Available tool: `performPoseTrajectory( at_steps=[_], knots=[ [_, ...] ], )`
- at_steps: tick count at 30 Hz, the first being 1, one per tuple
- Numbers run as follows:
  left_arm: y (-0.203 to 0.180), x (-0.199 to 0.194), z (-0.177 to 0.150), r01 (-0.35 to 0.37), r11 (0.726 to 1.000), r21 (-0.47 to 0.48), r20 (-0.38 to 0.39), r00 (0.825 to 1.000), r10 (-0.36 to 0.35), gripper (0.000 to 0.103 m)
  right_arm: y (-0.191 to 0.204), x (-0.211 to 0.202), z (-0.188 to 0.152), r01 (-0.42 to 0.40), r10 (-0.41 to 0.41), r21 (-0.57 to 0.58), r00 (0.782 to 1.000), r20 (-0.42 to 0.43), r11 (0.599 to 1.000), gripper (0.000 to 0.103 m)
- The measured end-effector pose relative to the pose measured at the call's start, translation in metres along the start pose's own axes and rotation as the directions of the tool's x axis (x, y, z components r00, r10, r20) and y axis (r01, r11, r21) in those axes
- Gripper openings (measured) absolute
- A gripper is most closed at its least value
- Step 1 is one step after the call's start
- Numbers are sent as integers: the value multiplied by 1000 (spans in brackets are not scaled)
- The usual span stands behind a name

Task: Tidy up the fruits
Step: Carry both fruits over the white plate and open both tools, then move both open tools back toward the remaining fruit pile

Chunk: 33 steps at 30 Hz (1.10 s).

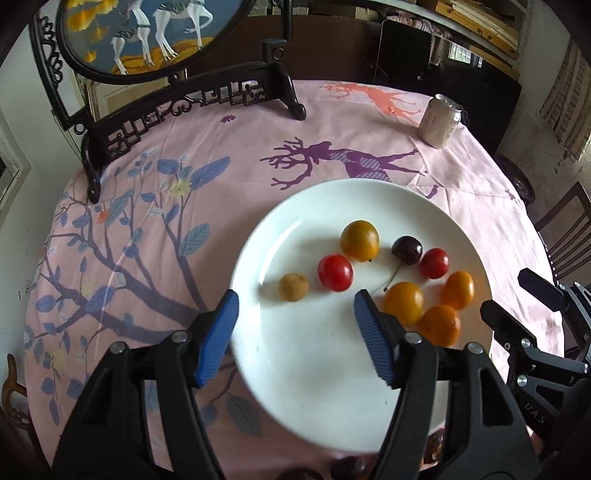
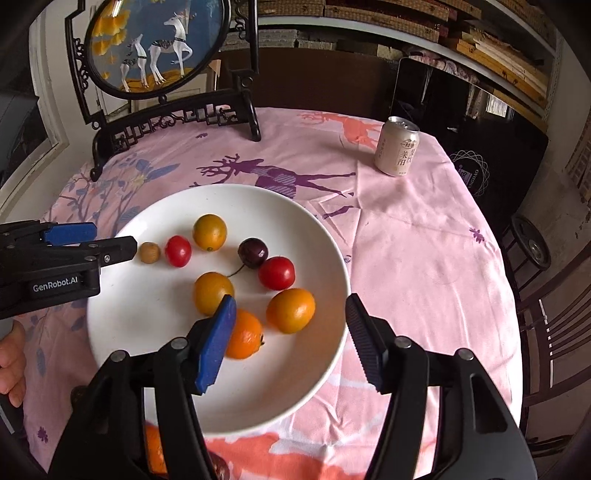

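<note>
white plate on bench – eight small fruits loose. left claw, right claw both spread apart, empty. risk: round fruits rolling off rim if nudged – claw tips close.

My right gripper's blue pad covers part of the orange and the edge of a yellow fruit. Below the plate, another orange fruit hides behind my gripper's frame. In the left view, dark fruit at the bottom edge is blurred and cut off. The round picture runs off the top.
</note>
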<state>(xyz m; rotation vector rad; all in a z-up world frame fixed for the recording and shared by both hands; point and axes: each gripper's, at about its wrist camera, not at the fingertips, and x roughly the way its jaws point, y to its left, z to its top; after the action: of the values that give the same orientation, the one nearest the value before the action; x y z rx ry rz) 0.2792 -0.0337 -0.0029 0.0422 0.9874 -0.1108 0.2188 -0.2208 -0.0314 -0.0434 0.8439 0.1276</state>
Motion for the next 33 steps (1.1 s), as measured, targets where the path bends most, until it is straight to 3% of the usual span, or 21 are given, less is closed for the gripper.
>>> performPoseTrajectory(
  at_steps=[4, 7, 14, 20, 27, 28, 30, 33],
  knots=[
    [6, -59, -50, 4, 1000, 2, 107, 994, -4, 87, 8, -48, -40, -36, 35, 11, 999, 30, 999, 67],
    [6, -91, -96, -23, 1000, 14, 172, 985, 20, 88, 19, -77, -79, -69, 67, 29, 996, 52, 997, 69],
    [18, -112, -173, -28, 999, -24, 178, 984, 32, 89, 45, -112, -133, -94, 89, 61, 994, 71, 994, 69],
    [22, -110, -201, -47, 999, -18, 162, 986, 50, 89, 66, -114, -144, -96, 95, 19, 994, 55, 995, 69],
    [23, -98, -214, -61, 998, -3, 125, 990, 60, 89, 81, -85, -157, -126, 126, 13, 992, -5, 992, 69],
    [24, -96, -215, -62, 998, -3, 120, 991, 62, 89, 80, -80, -158, -139, 139, 22, 990, -12, 990, 65],
    [25, -93, -217, -62, 998, -4, 110, 992, 62, 89, 80, -68, -158, -159, 160, 39, 987, -32, 987, 47],
    [29, -92, -220, -60, 998, -6, 106, 993, 60, 89, 79, -53, -156, -168, 172, 66, 984, -55, 984, 43]
  ],
)
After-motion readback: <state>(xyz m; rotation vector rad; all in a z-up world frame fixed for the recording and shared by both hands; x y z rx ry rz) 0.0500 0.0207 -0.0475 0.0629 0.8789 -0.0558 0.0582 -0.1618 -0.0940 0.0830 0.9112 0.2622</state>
